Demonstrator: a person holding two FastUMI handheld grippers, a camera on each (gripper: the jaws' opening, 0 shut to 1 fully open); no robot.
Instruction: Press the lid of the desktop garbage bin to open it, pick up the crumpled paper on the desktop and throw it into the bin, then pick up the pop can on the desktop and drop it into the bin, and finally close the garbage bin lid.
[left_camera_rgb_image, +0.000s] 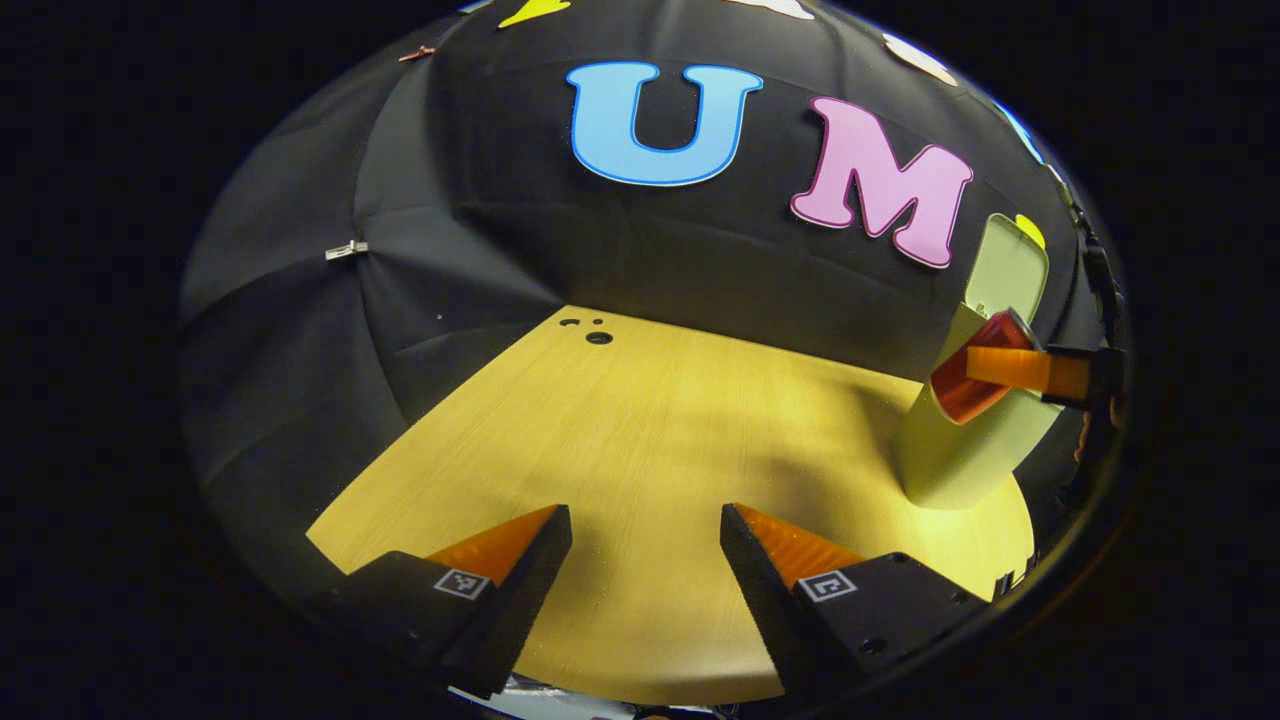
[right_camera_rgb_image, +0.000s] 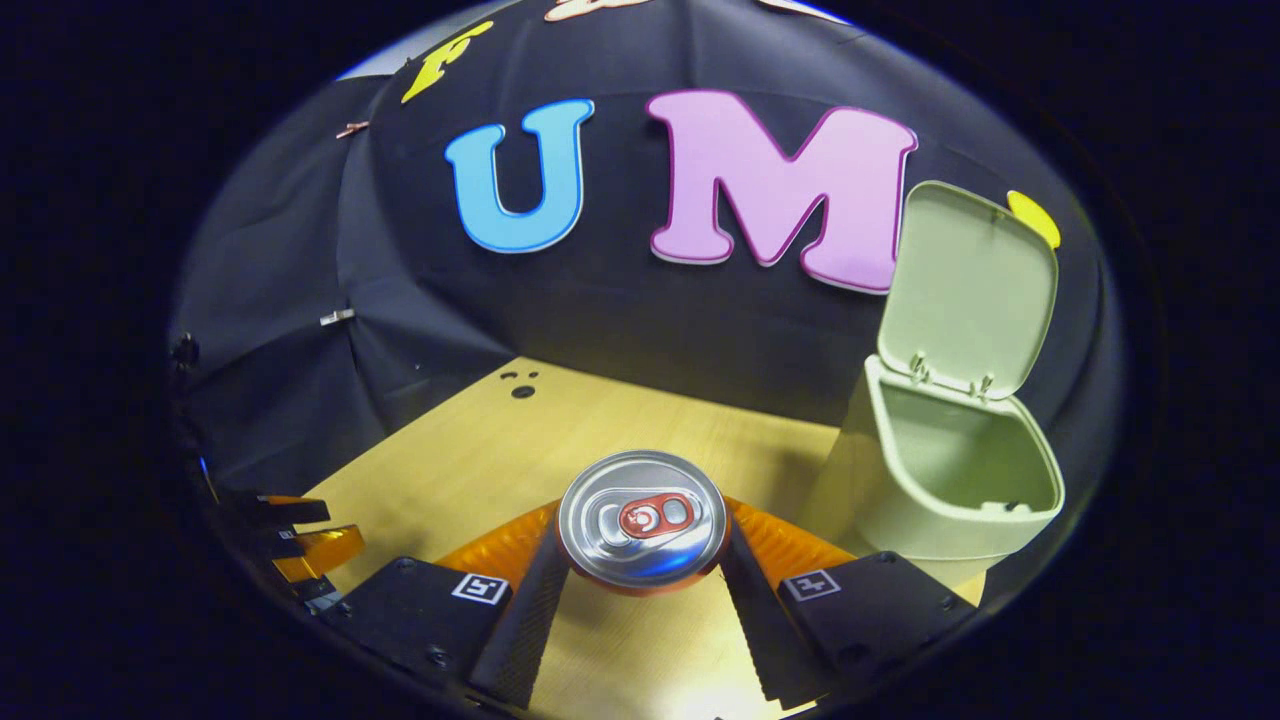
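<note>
Both fingers of the right gripper (right_camera_rgb_image: 645, 560) clamp the pop can (right_camera_rgb_image: 643, 532), with the open-lidded bin (right_camera_rgb_image: 945, 480) at 2 o'clock. Left gripper (left_camera_rgb_image: 646, 545) fingers apart over the table (left_camera_rgb_image: 640, 420).

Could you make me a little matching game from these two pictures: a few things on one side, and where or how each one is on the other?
Things:
1. pop can
2. bin lid
3. left claw
4. garbage bin

States:
A. open, holding nothing
B. flipped up
C. standing on the wooden table, mouth uncovered
D. gripped between the right claw's fingers

Pairs: 1-D, 2-B, 3-A, 4-C
</note>
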